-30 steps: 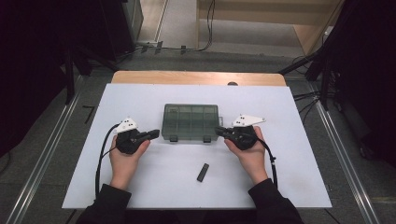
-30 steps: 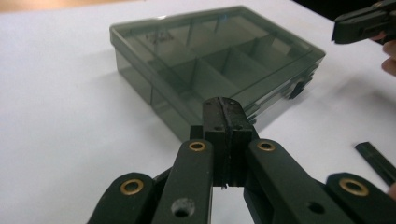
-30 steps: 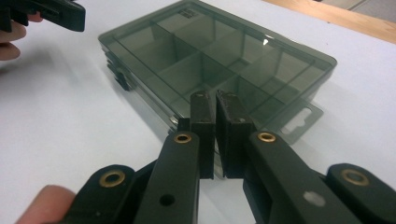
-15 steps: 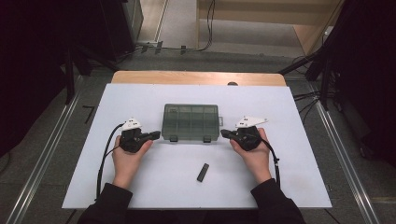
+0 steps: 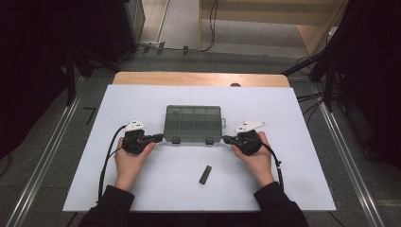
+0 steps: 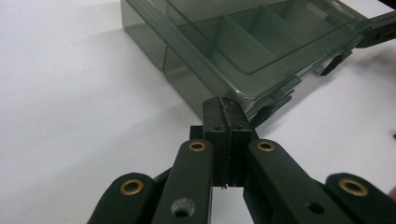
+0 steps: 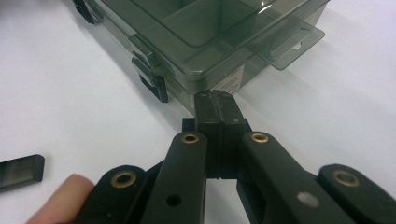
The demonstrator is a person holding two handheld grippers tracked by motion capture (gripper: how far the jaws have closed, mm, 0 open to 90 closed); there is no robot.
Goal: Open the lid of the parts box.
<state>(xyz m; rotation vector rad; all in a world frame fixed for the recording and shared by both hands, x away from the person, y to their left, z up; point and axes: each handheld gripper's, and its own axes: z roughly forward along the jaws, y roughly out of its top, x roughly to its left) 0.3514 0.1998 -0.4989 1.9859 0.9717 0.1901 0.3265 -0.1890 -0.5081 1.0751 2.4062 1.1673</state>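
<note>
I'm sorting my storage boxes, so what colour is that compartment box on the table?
The compartment box is see-through smoky grey-green; the left gripper view shows it best.

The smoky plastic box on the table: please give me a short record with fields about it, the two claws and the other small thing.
box: smoky clear compartment box, lid shut, on the white table
left claw: jaws shut, tip at the box's left front corner
right claw: jaws shut, tip at the right front corner
latches: two, on the front side
other thing: small black bar, lying apart, in front of the box

Black sleeves; black grippers, brass rivets, trailing black cables.
</note>
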